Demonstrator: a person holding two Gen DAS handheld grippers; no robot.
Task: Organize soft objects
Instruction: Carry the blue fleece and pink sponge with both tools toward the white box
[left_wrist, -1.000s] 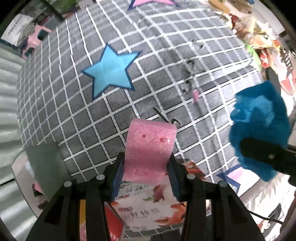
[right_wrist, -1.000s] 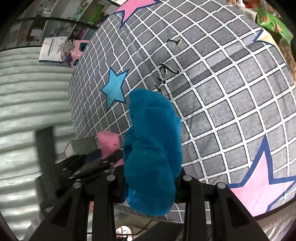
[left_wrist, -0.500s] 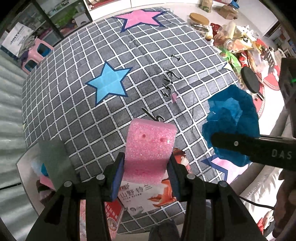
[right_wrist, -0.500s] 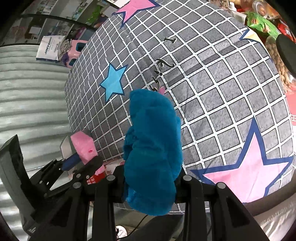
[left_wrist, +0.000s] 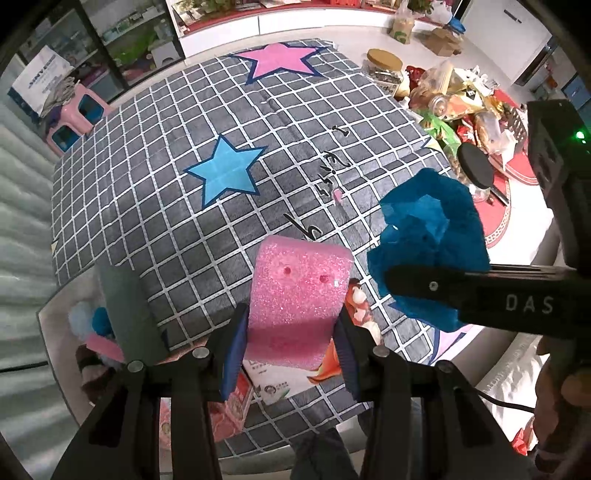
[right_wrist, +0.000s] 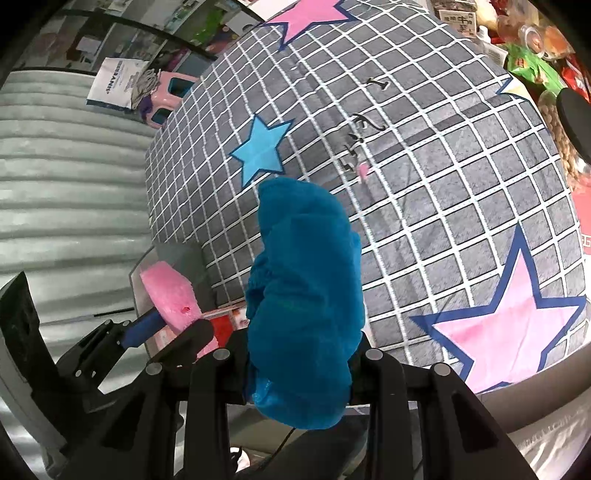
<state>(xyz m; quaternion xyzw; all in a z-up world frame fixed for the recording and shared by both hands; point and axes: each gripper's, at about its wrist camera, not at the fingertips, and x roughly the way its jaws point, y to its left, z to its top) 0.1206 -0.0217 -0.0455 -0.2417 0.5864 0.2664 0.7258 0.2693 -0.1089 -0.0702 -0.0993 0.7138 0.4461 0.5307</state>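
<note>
1. 2 soft things in the air rn: left gripper (left_wrist: 291, 343) is clamped on the pink sponge (left_wrist: 297, 295), right gripper (right_wrist: 299, 363) is squeezed shut on the blue fluffy cloth (right_wrist: 303, 295). Both hang over the near edge of the grid blanket (left_wrist: 155, 177).
2. Landmark = the clear bin (left_wrist: 55, 321) just off the blanket's near-left corner; it holds other soft bits, so prob the drop spot imo.
3. Keep both grips firm til each item is over the bin, not over the snack boxes (left_wrist: 236, 402) beside it.
4. Go 1 at a time, sponge first since it's closer to the bin, so the grippers don't bump.
5. Lower before letting go; the cloth may snag on a pad.
</note>
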